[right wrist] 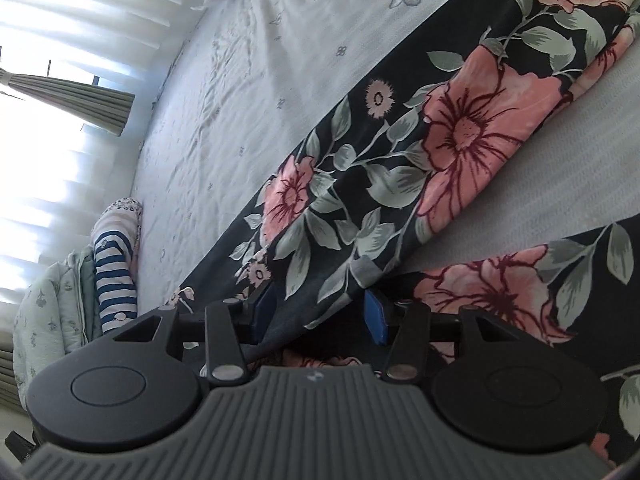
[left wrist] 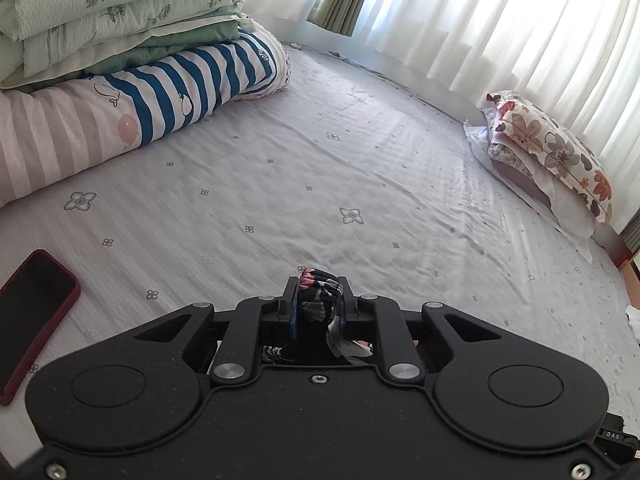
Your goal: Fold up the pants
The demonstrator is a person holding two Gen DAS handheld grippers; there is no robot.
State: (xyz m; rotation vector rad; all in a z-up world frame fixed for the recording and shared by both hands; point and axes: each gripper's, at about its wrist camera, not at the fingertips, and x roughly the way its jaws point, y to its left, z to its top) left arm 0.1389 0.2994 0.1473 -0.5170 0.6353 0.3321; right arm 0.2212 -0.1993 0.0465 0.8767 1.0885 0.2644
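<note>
Bed (left wrist: 320, 184) covered by pale grey sheet (left wrist: 400, 208) printed with small four-petal flowers, lightly wrinkled toward the curtain side. At far left, resting directly on the sheet: long rolled quilt (left wrist: 132, 108), pink-striped at one end and blue-and-white striped at the other, bearing a stack of folded green bedding (left wrist: 108, 12). At far right edge: floral pillow (left wrist: 560, 156) atop a second, paler pillow. At near left: phone (left wrist: 32, 312) in dark red case, screen up, flat on the sheet. In the right wrist view: black floral pants (right wrist: 420, 168) spread flat, legs lying apart with a strip of sheet between them.
</note>
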